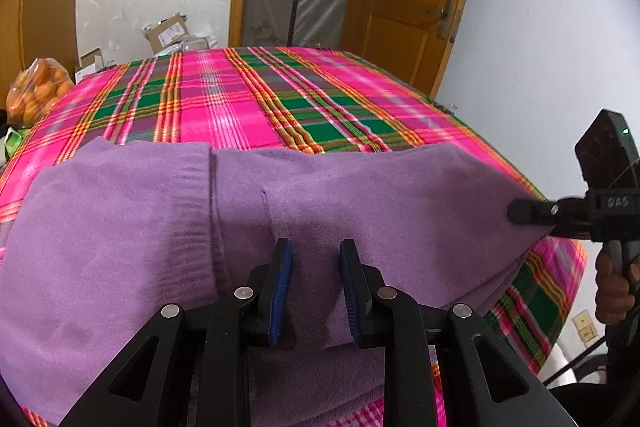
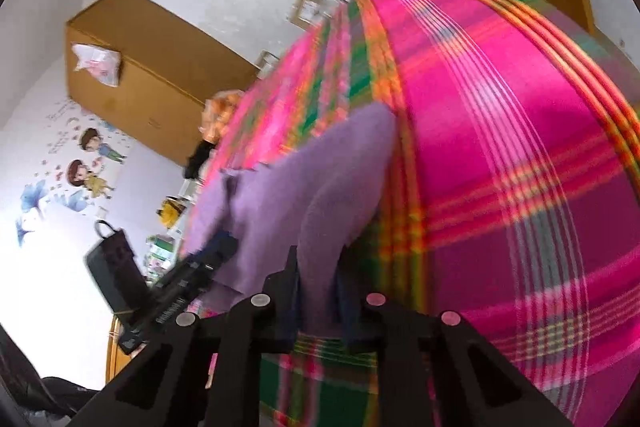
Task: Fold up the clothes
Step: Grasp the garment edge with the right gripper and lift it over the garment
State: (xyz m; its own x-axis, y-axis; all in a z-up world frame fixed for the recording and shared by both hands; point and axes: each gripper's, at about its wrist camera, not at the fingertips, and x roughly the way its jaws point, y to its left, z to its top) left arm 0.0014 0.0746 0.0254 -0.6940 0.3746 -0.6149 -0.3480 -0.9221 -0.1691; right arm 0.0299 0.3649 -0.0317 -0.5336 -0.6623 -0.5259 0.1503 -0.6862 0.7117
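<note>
While the purple sweater [image 1: 120, 227] lies across the near edge of the plaid-covered table [image 1: 248, 107], both grippers hold it along that edge. The left gripper [image 1: 316, 287] has a raised pleat of the knit between its two blue-padded fingers [image 1: 280, 291]; the jaws stand partly closed, with the fabric filling the gap and touching both pads. The right gripper [image 1: 532, 213], seen from the left wrist camera at the sweater's right-hand corner, has its black finger laid on the cloth there. In the right wrist view, purple knit [image 2: 320, 247] runs down between its fingers, so it is judged to be clamped on the garment, though blur hides the pad contact itself.

Two holds spaced apart along one edge keep that edge stretched, which prevents sagging when the fabric is carried over as a fold line. A ribbed band [image 1: 196, 219] lies left of the left gripper, running away from the near edge; layered cloth below the right corner suggests the sweater is already doubled in part. Whether this hold precedes a further fold or finishes one cannot be settled here.

A bag of oranges [image 1: 38, 91] sits beyond the sweater's far left corner, well apart from it.
</note>
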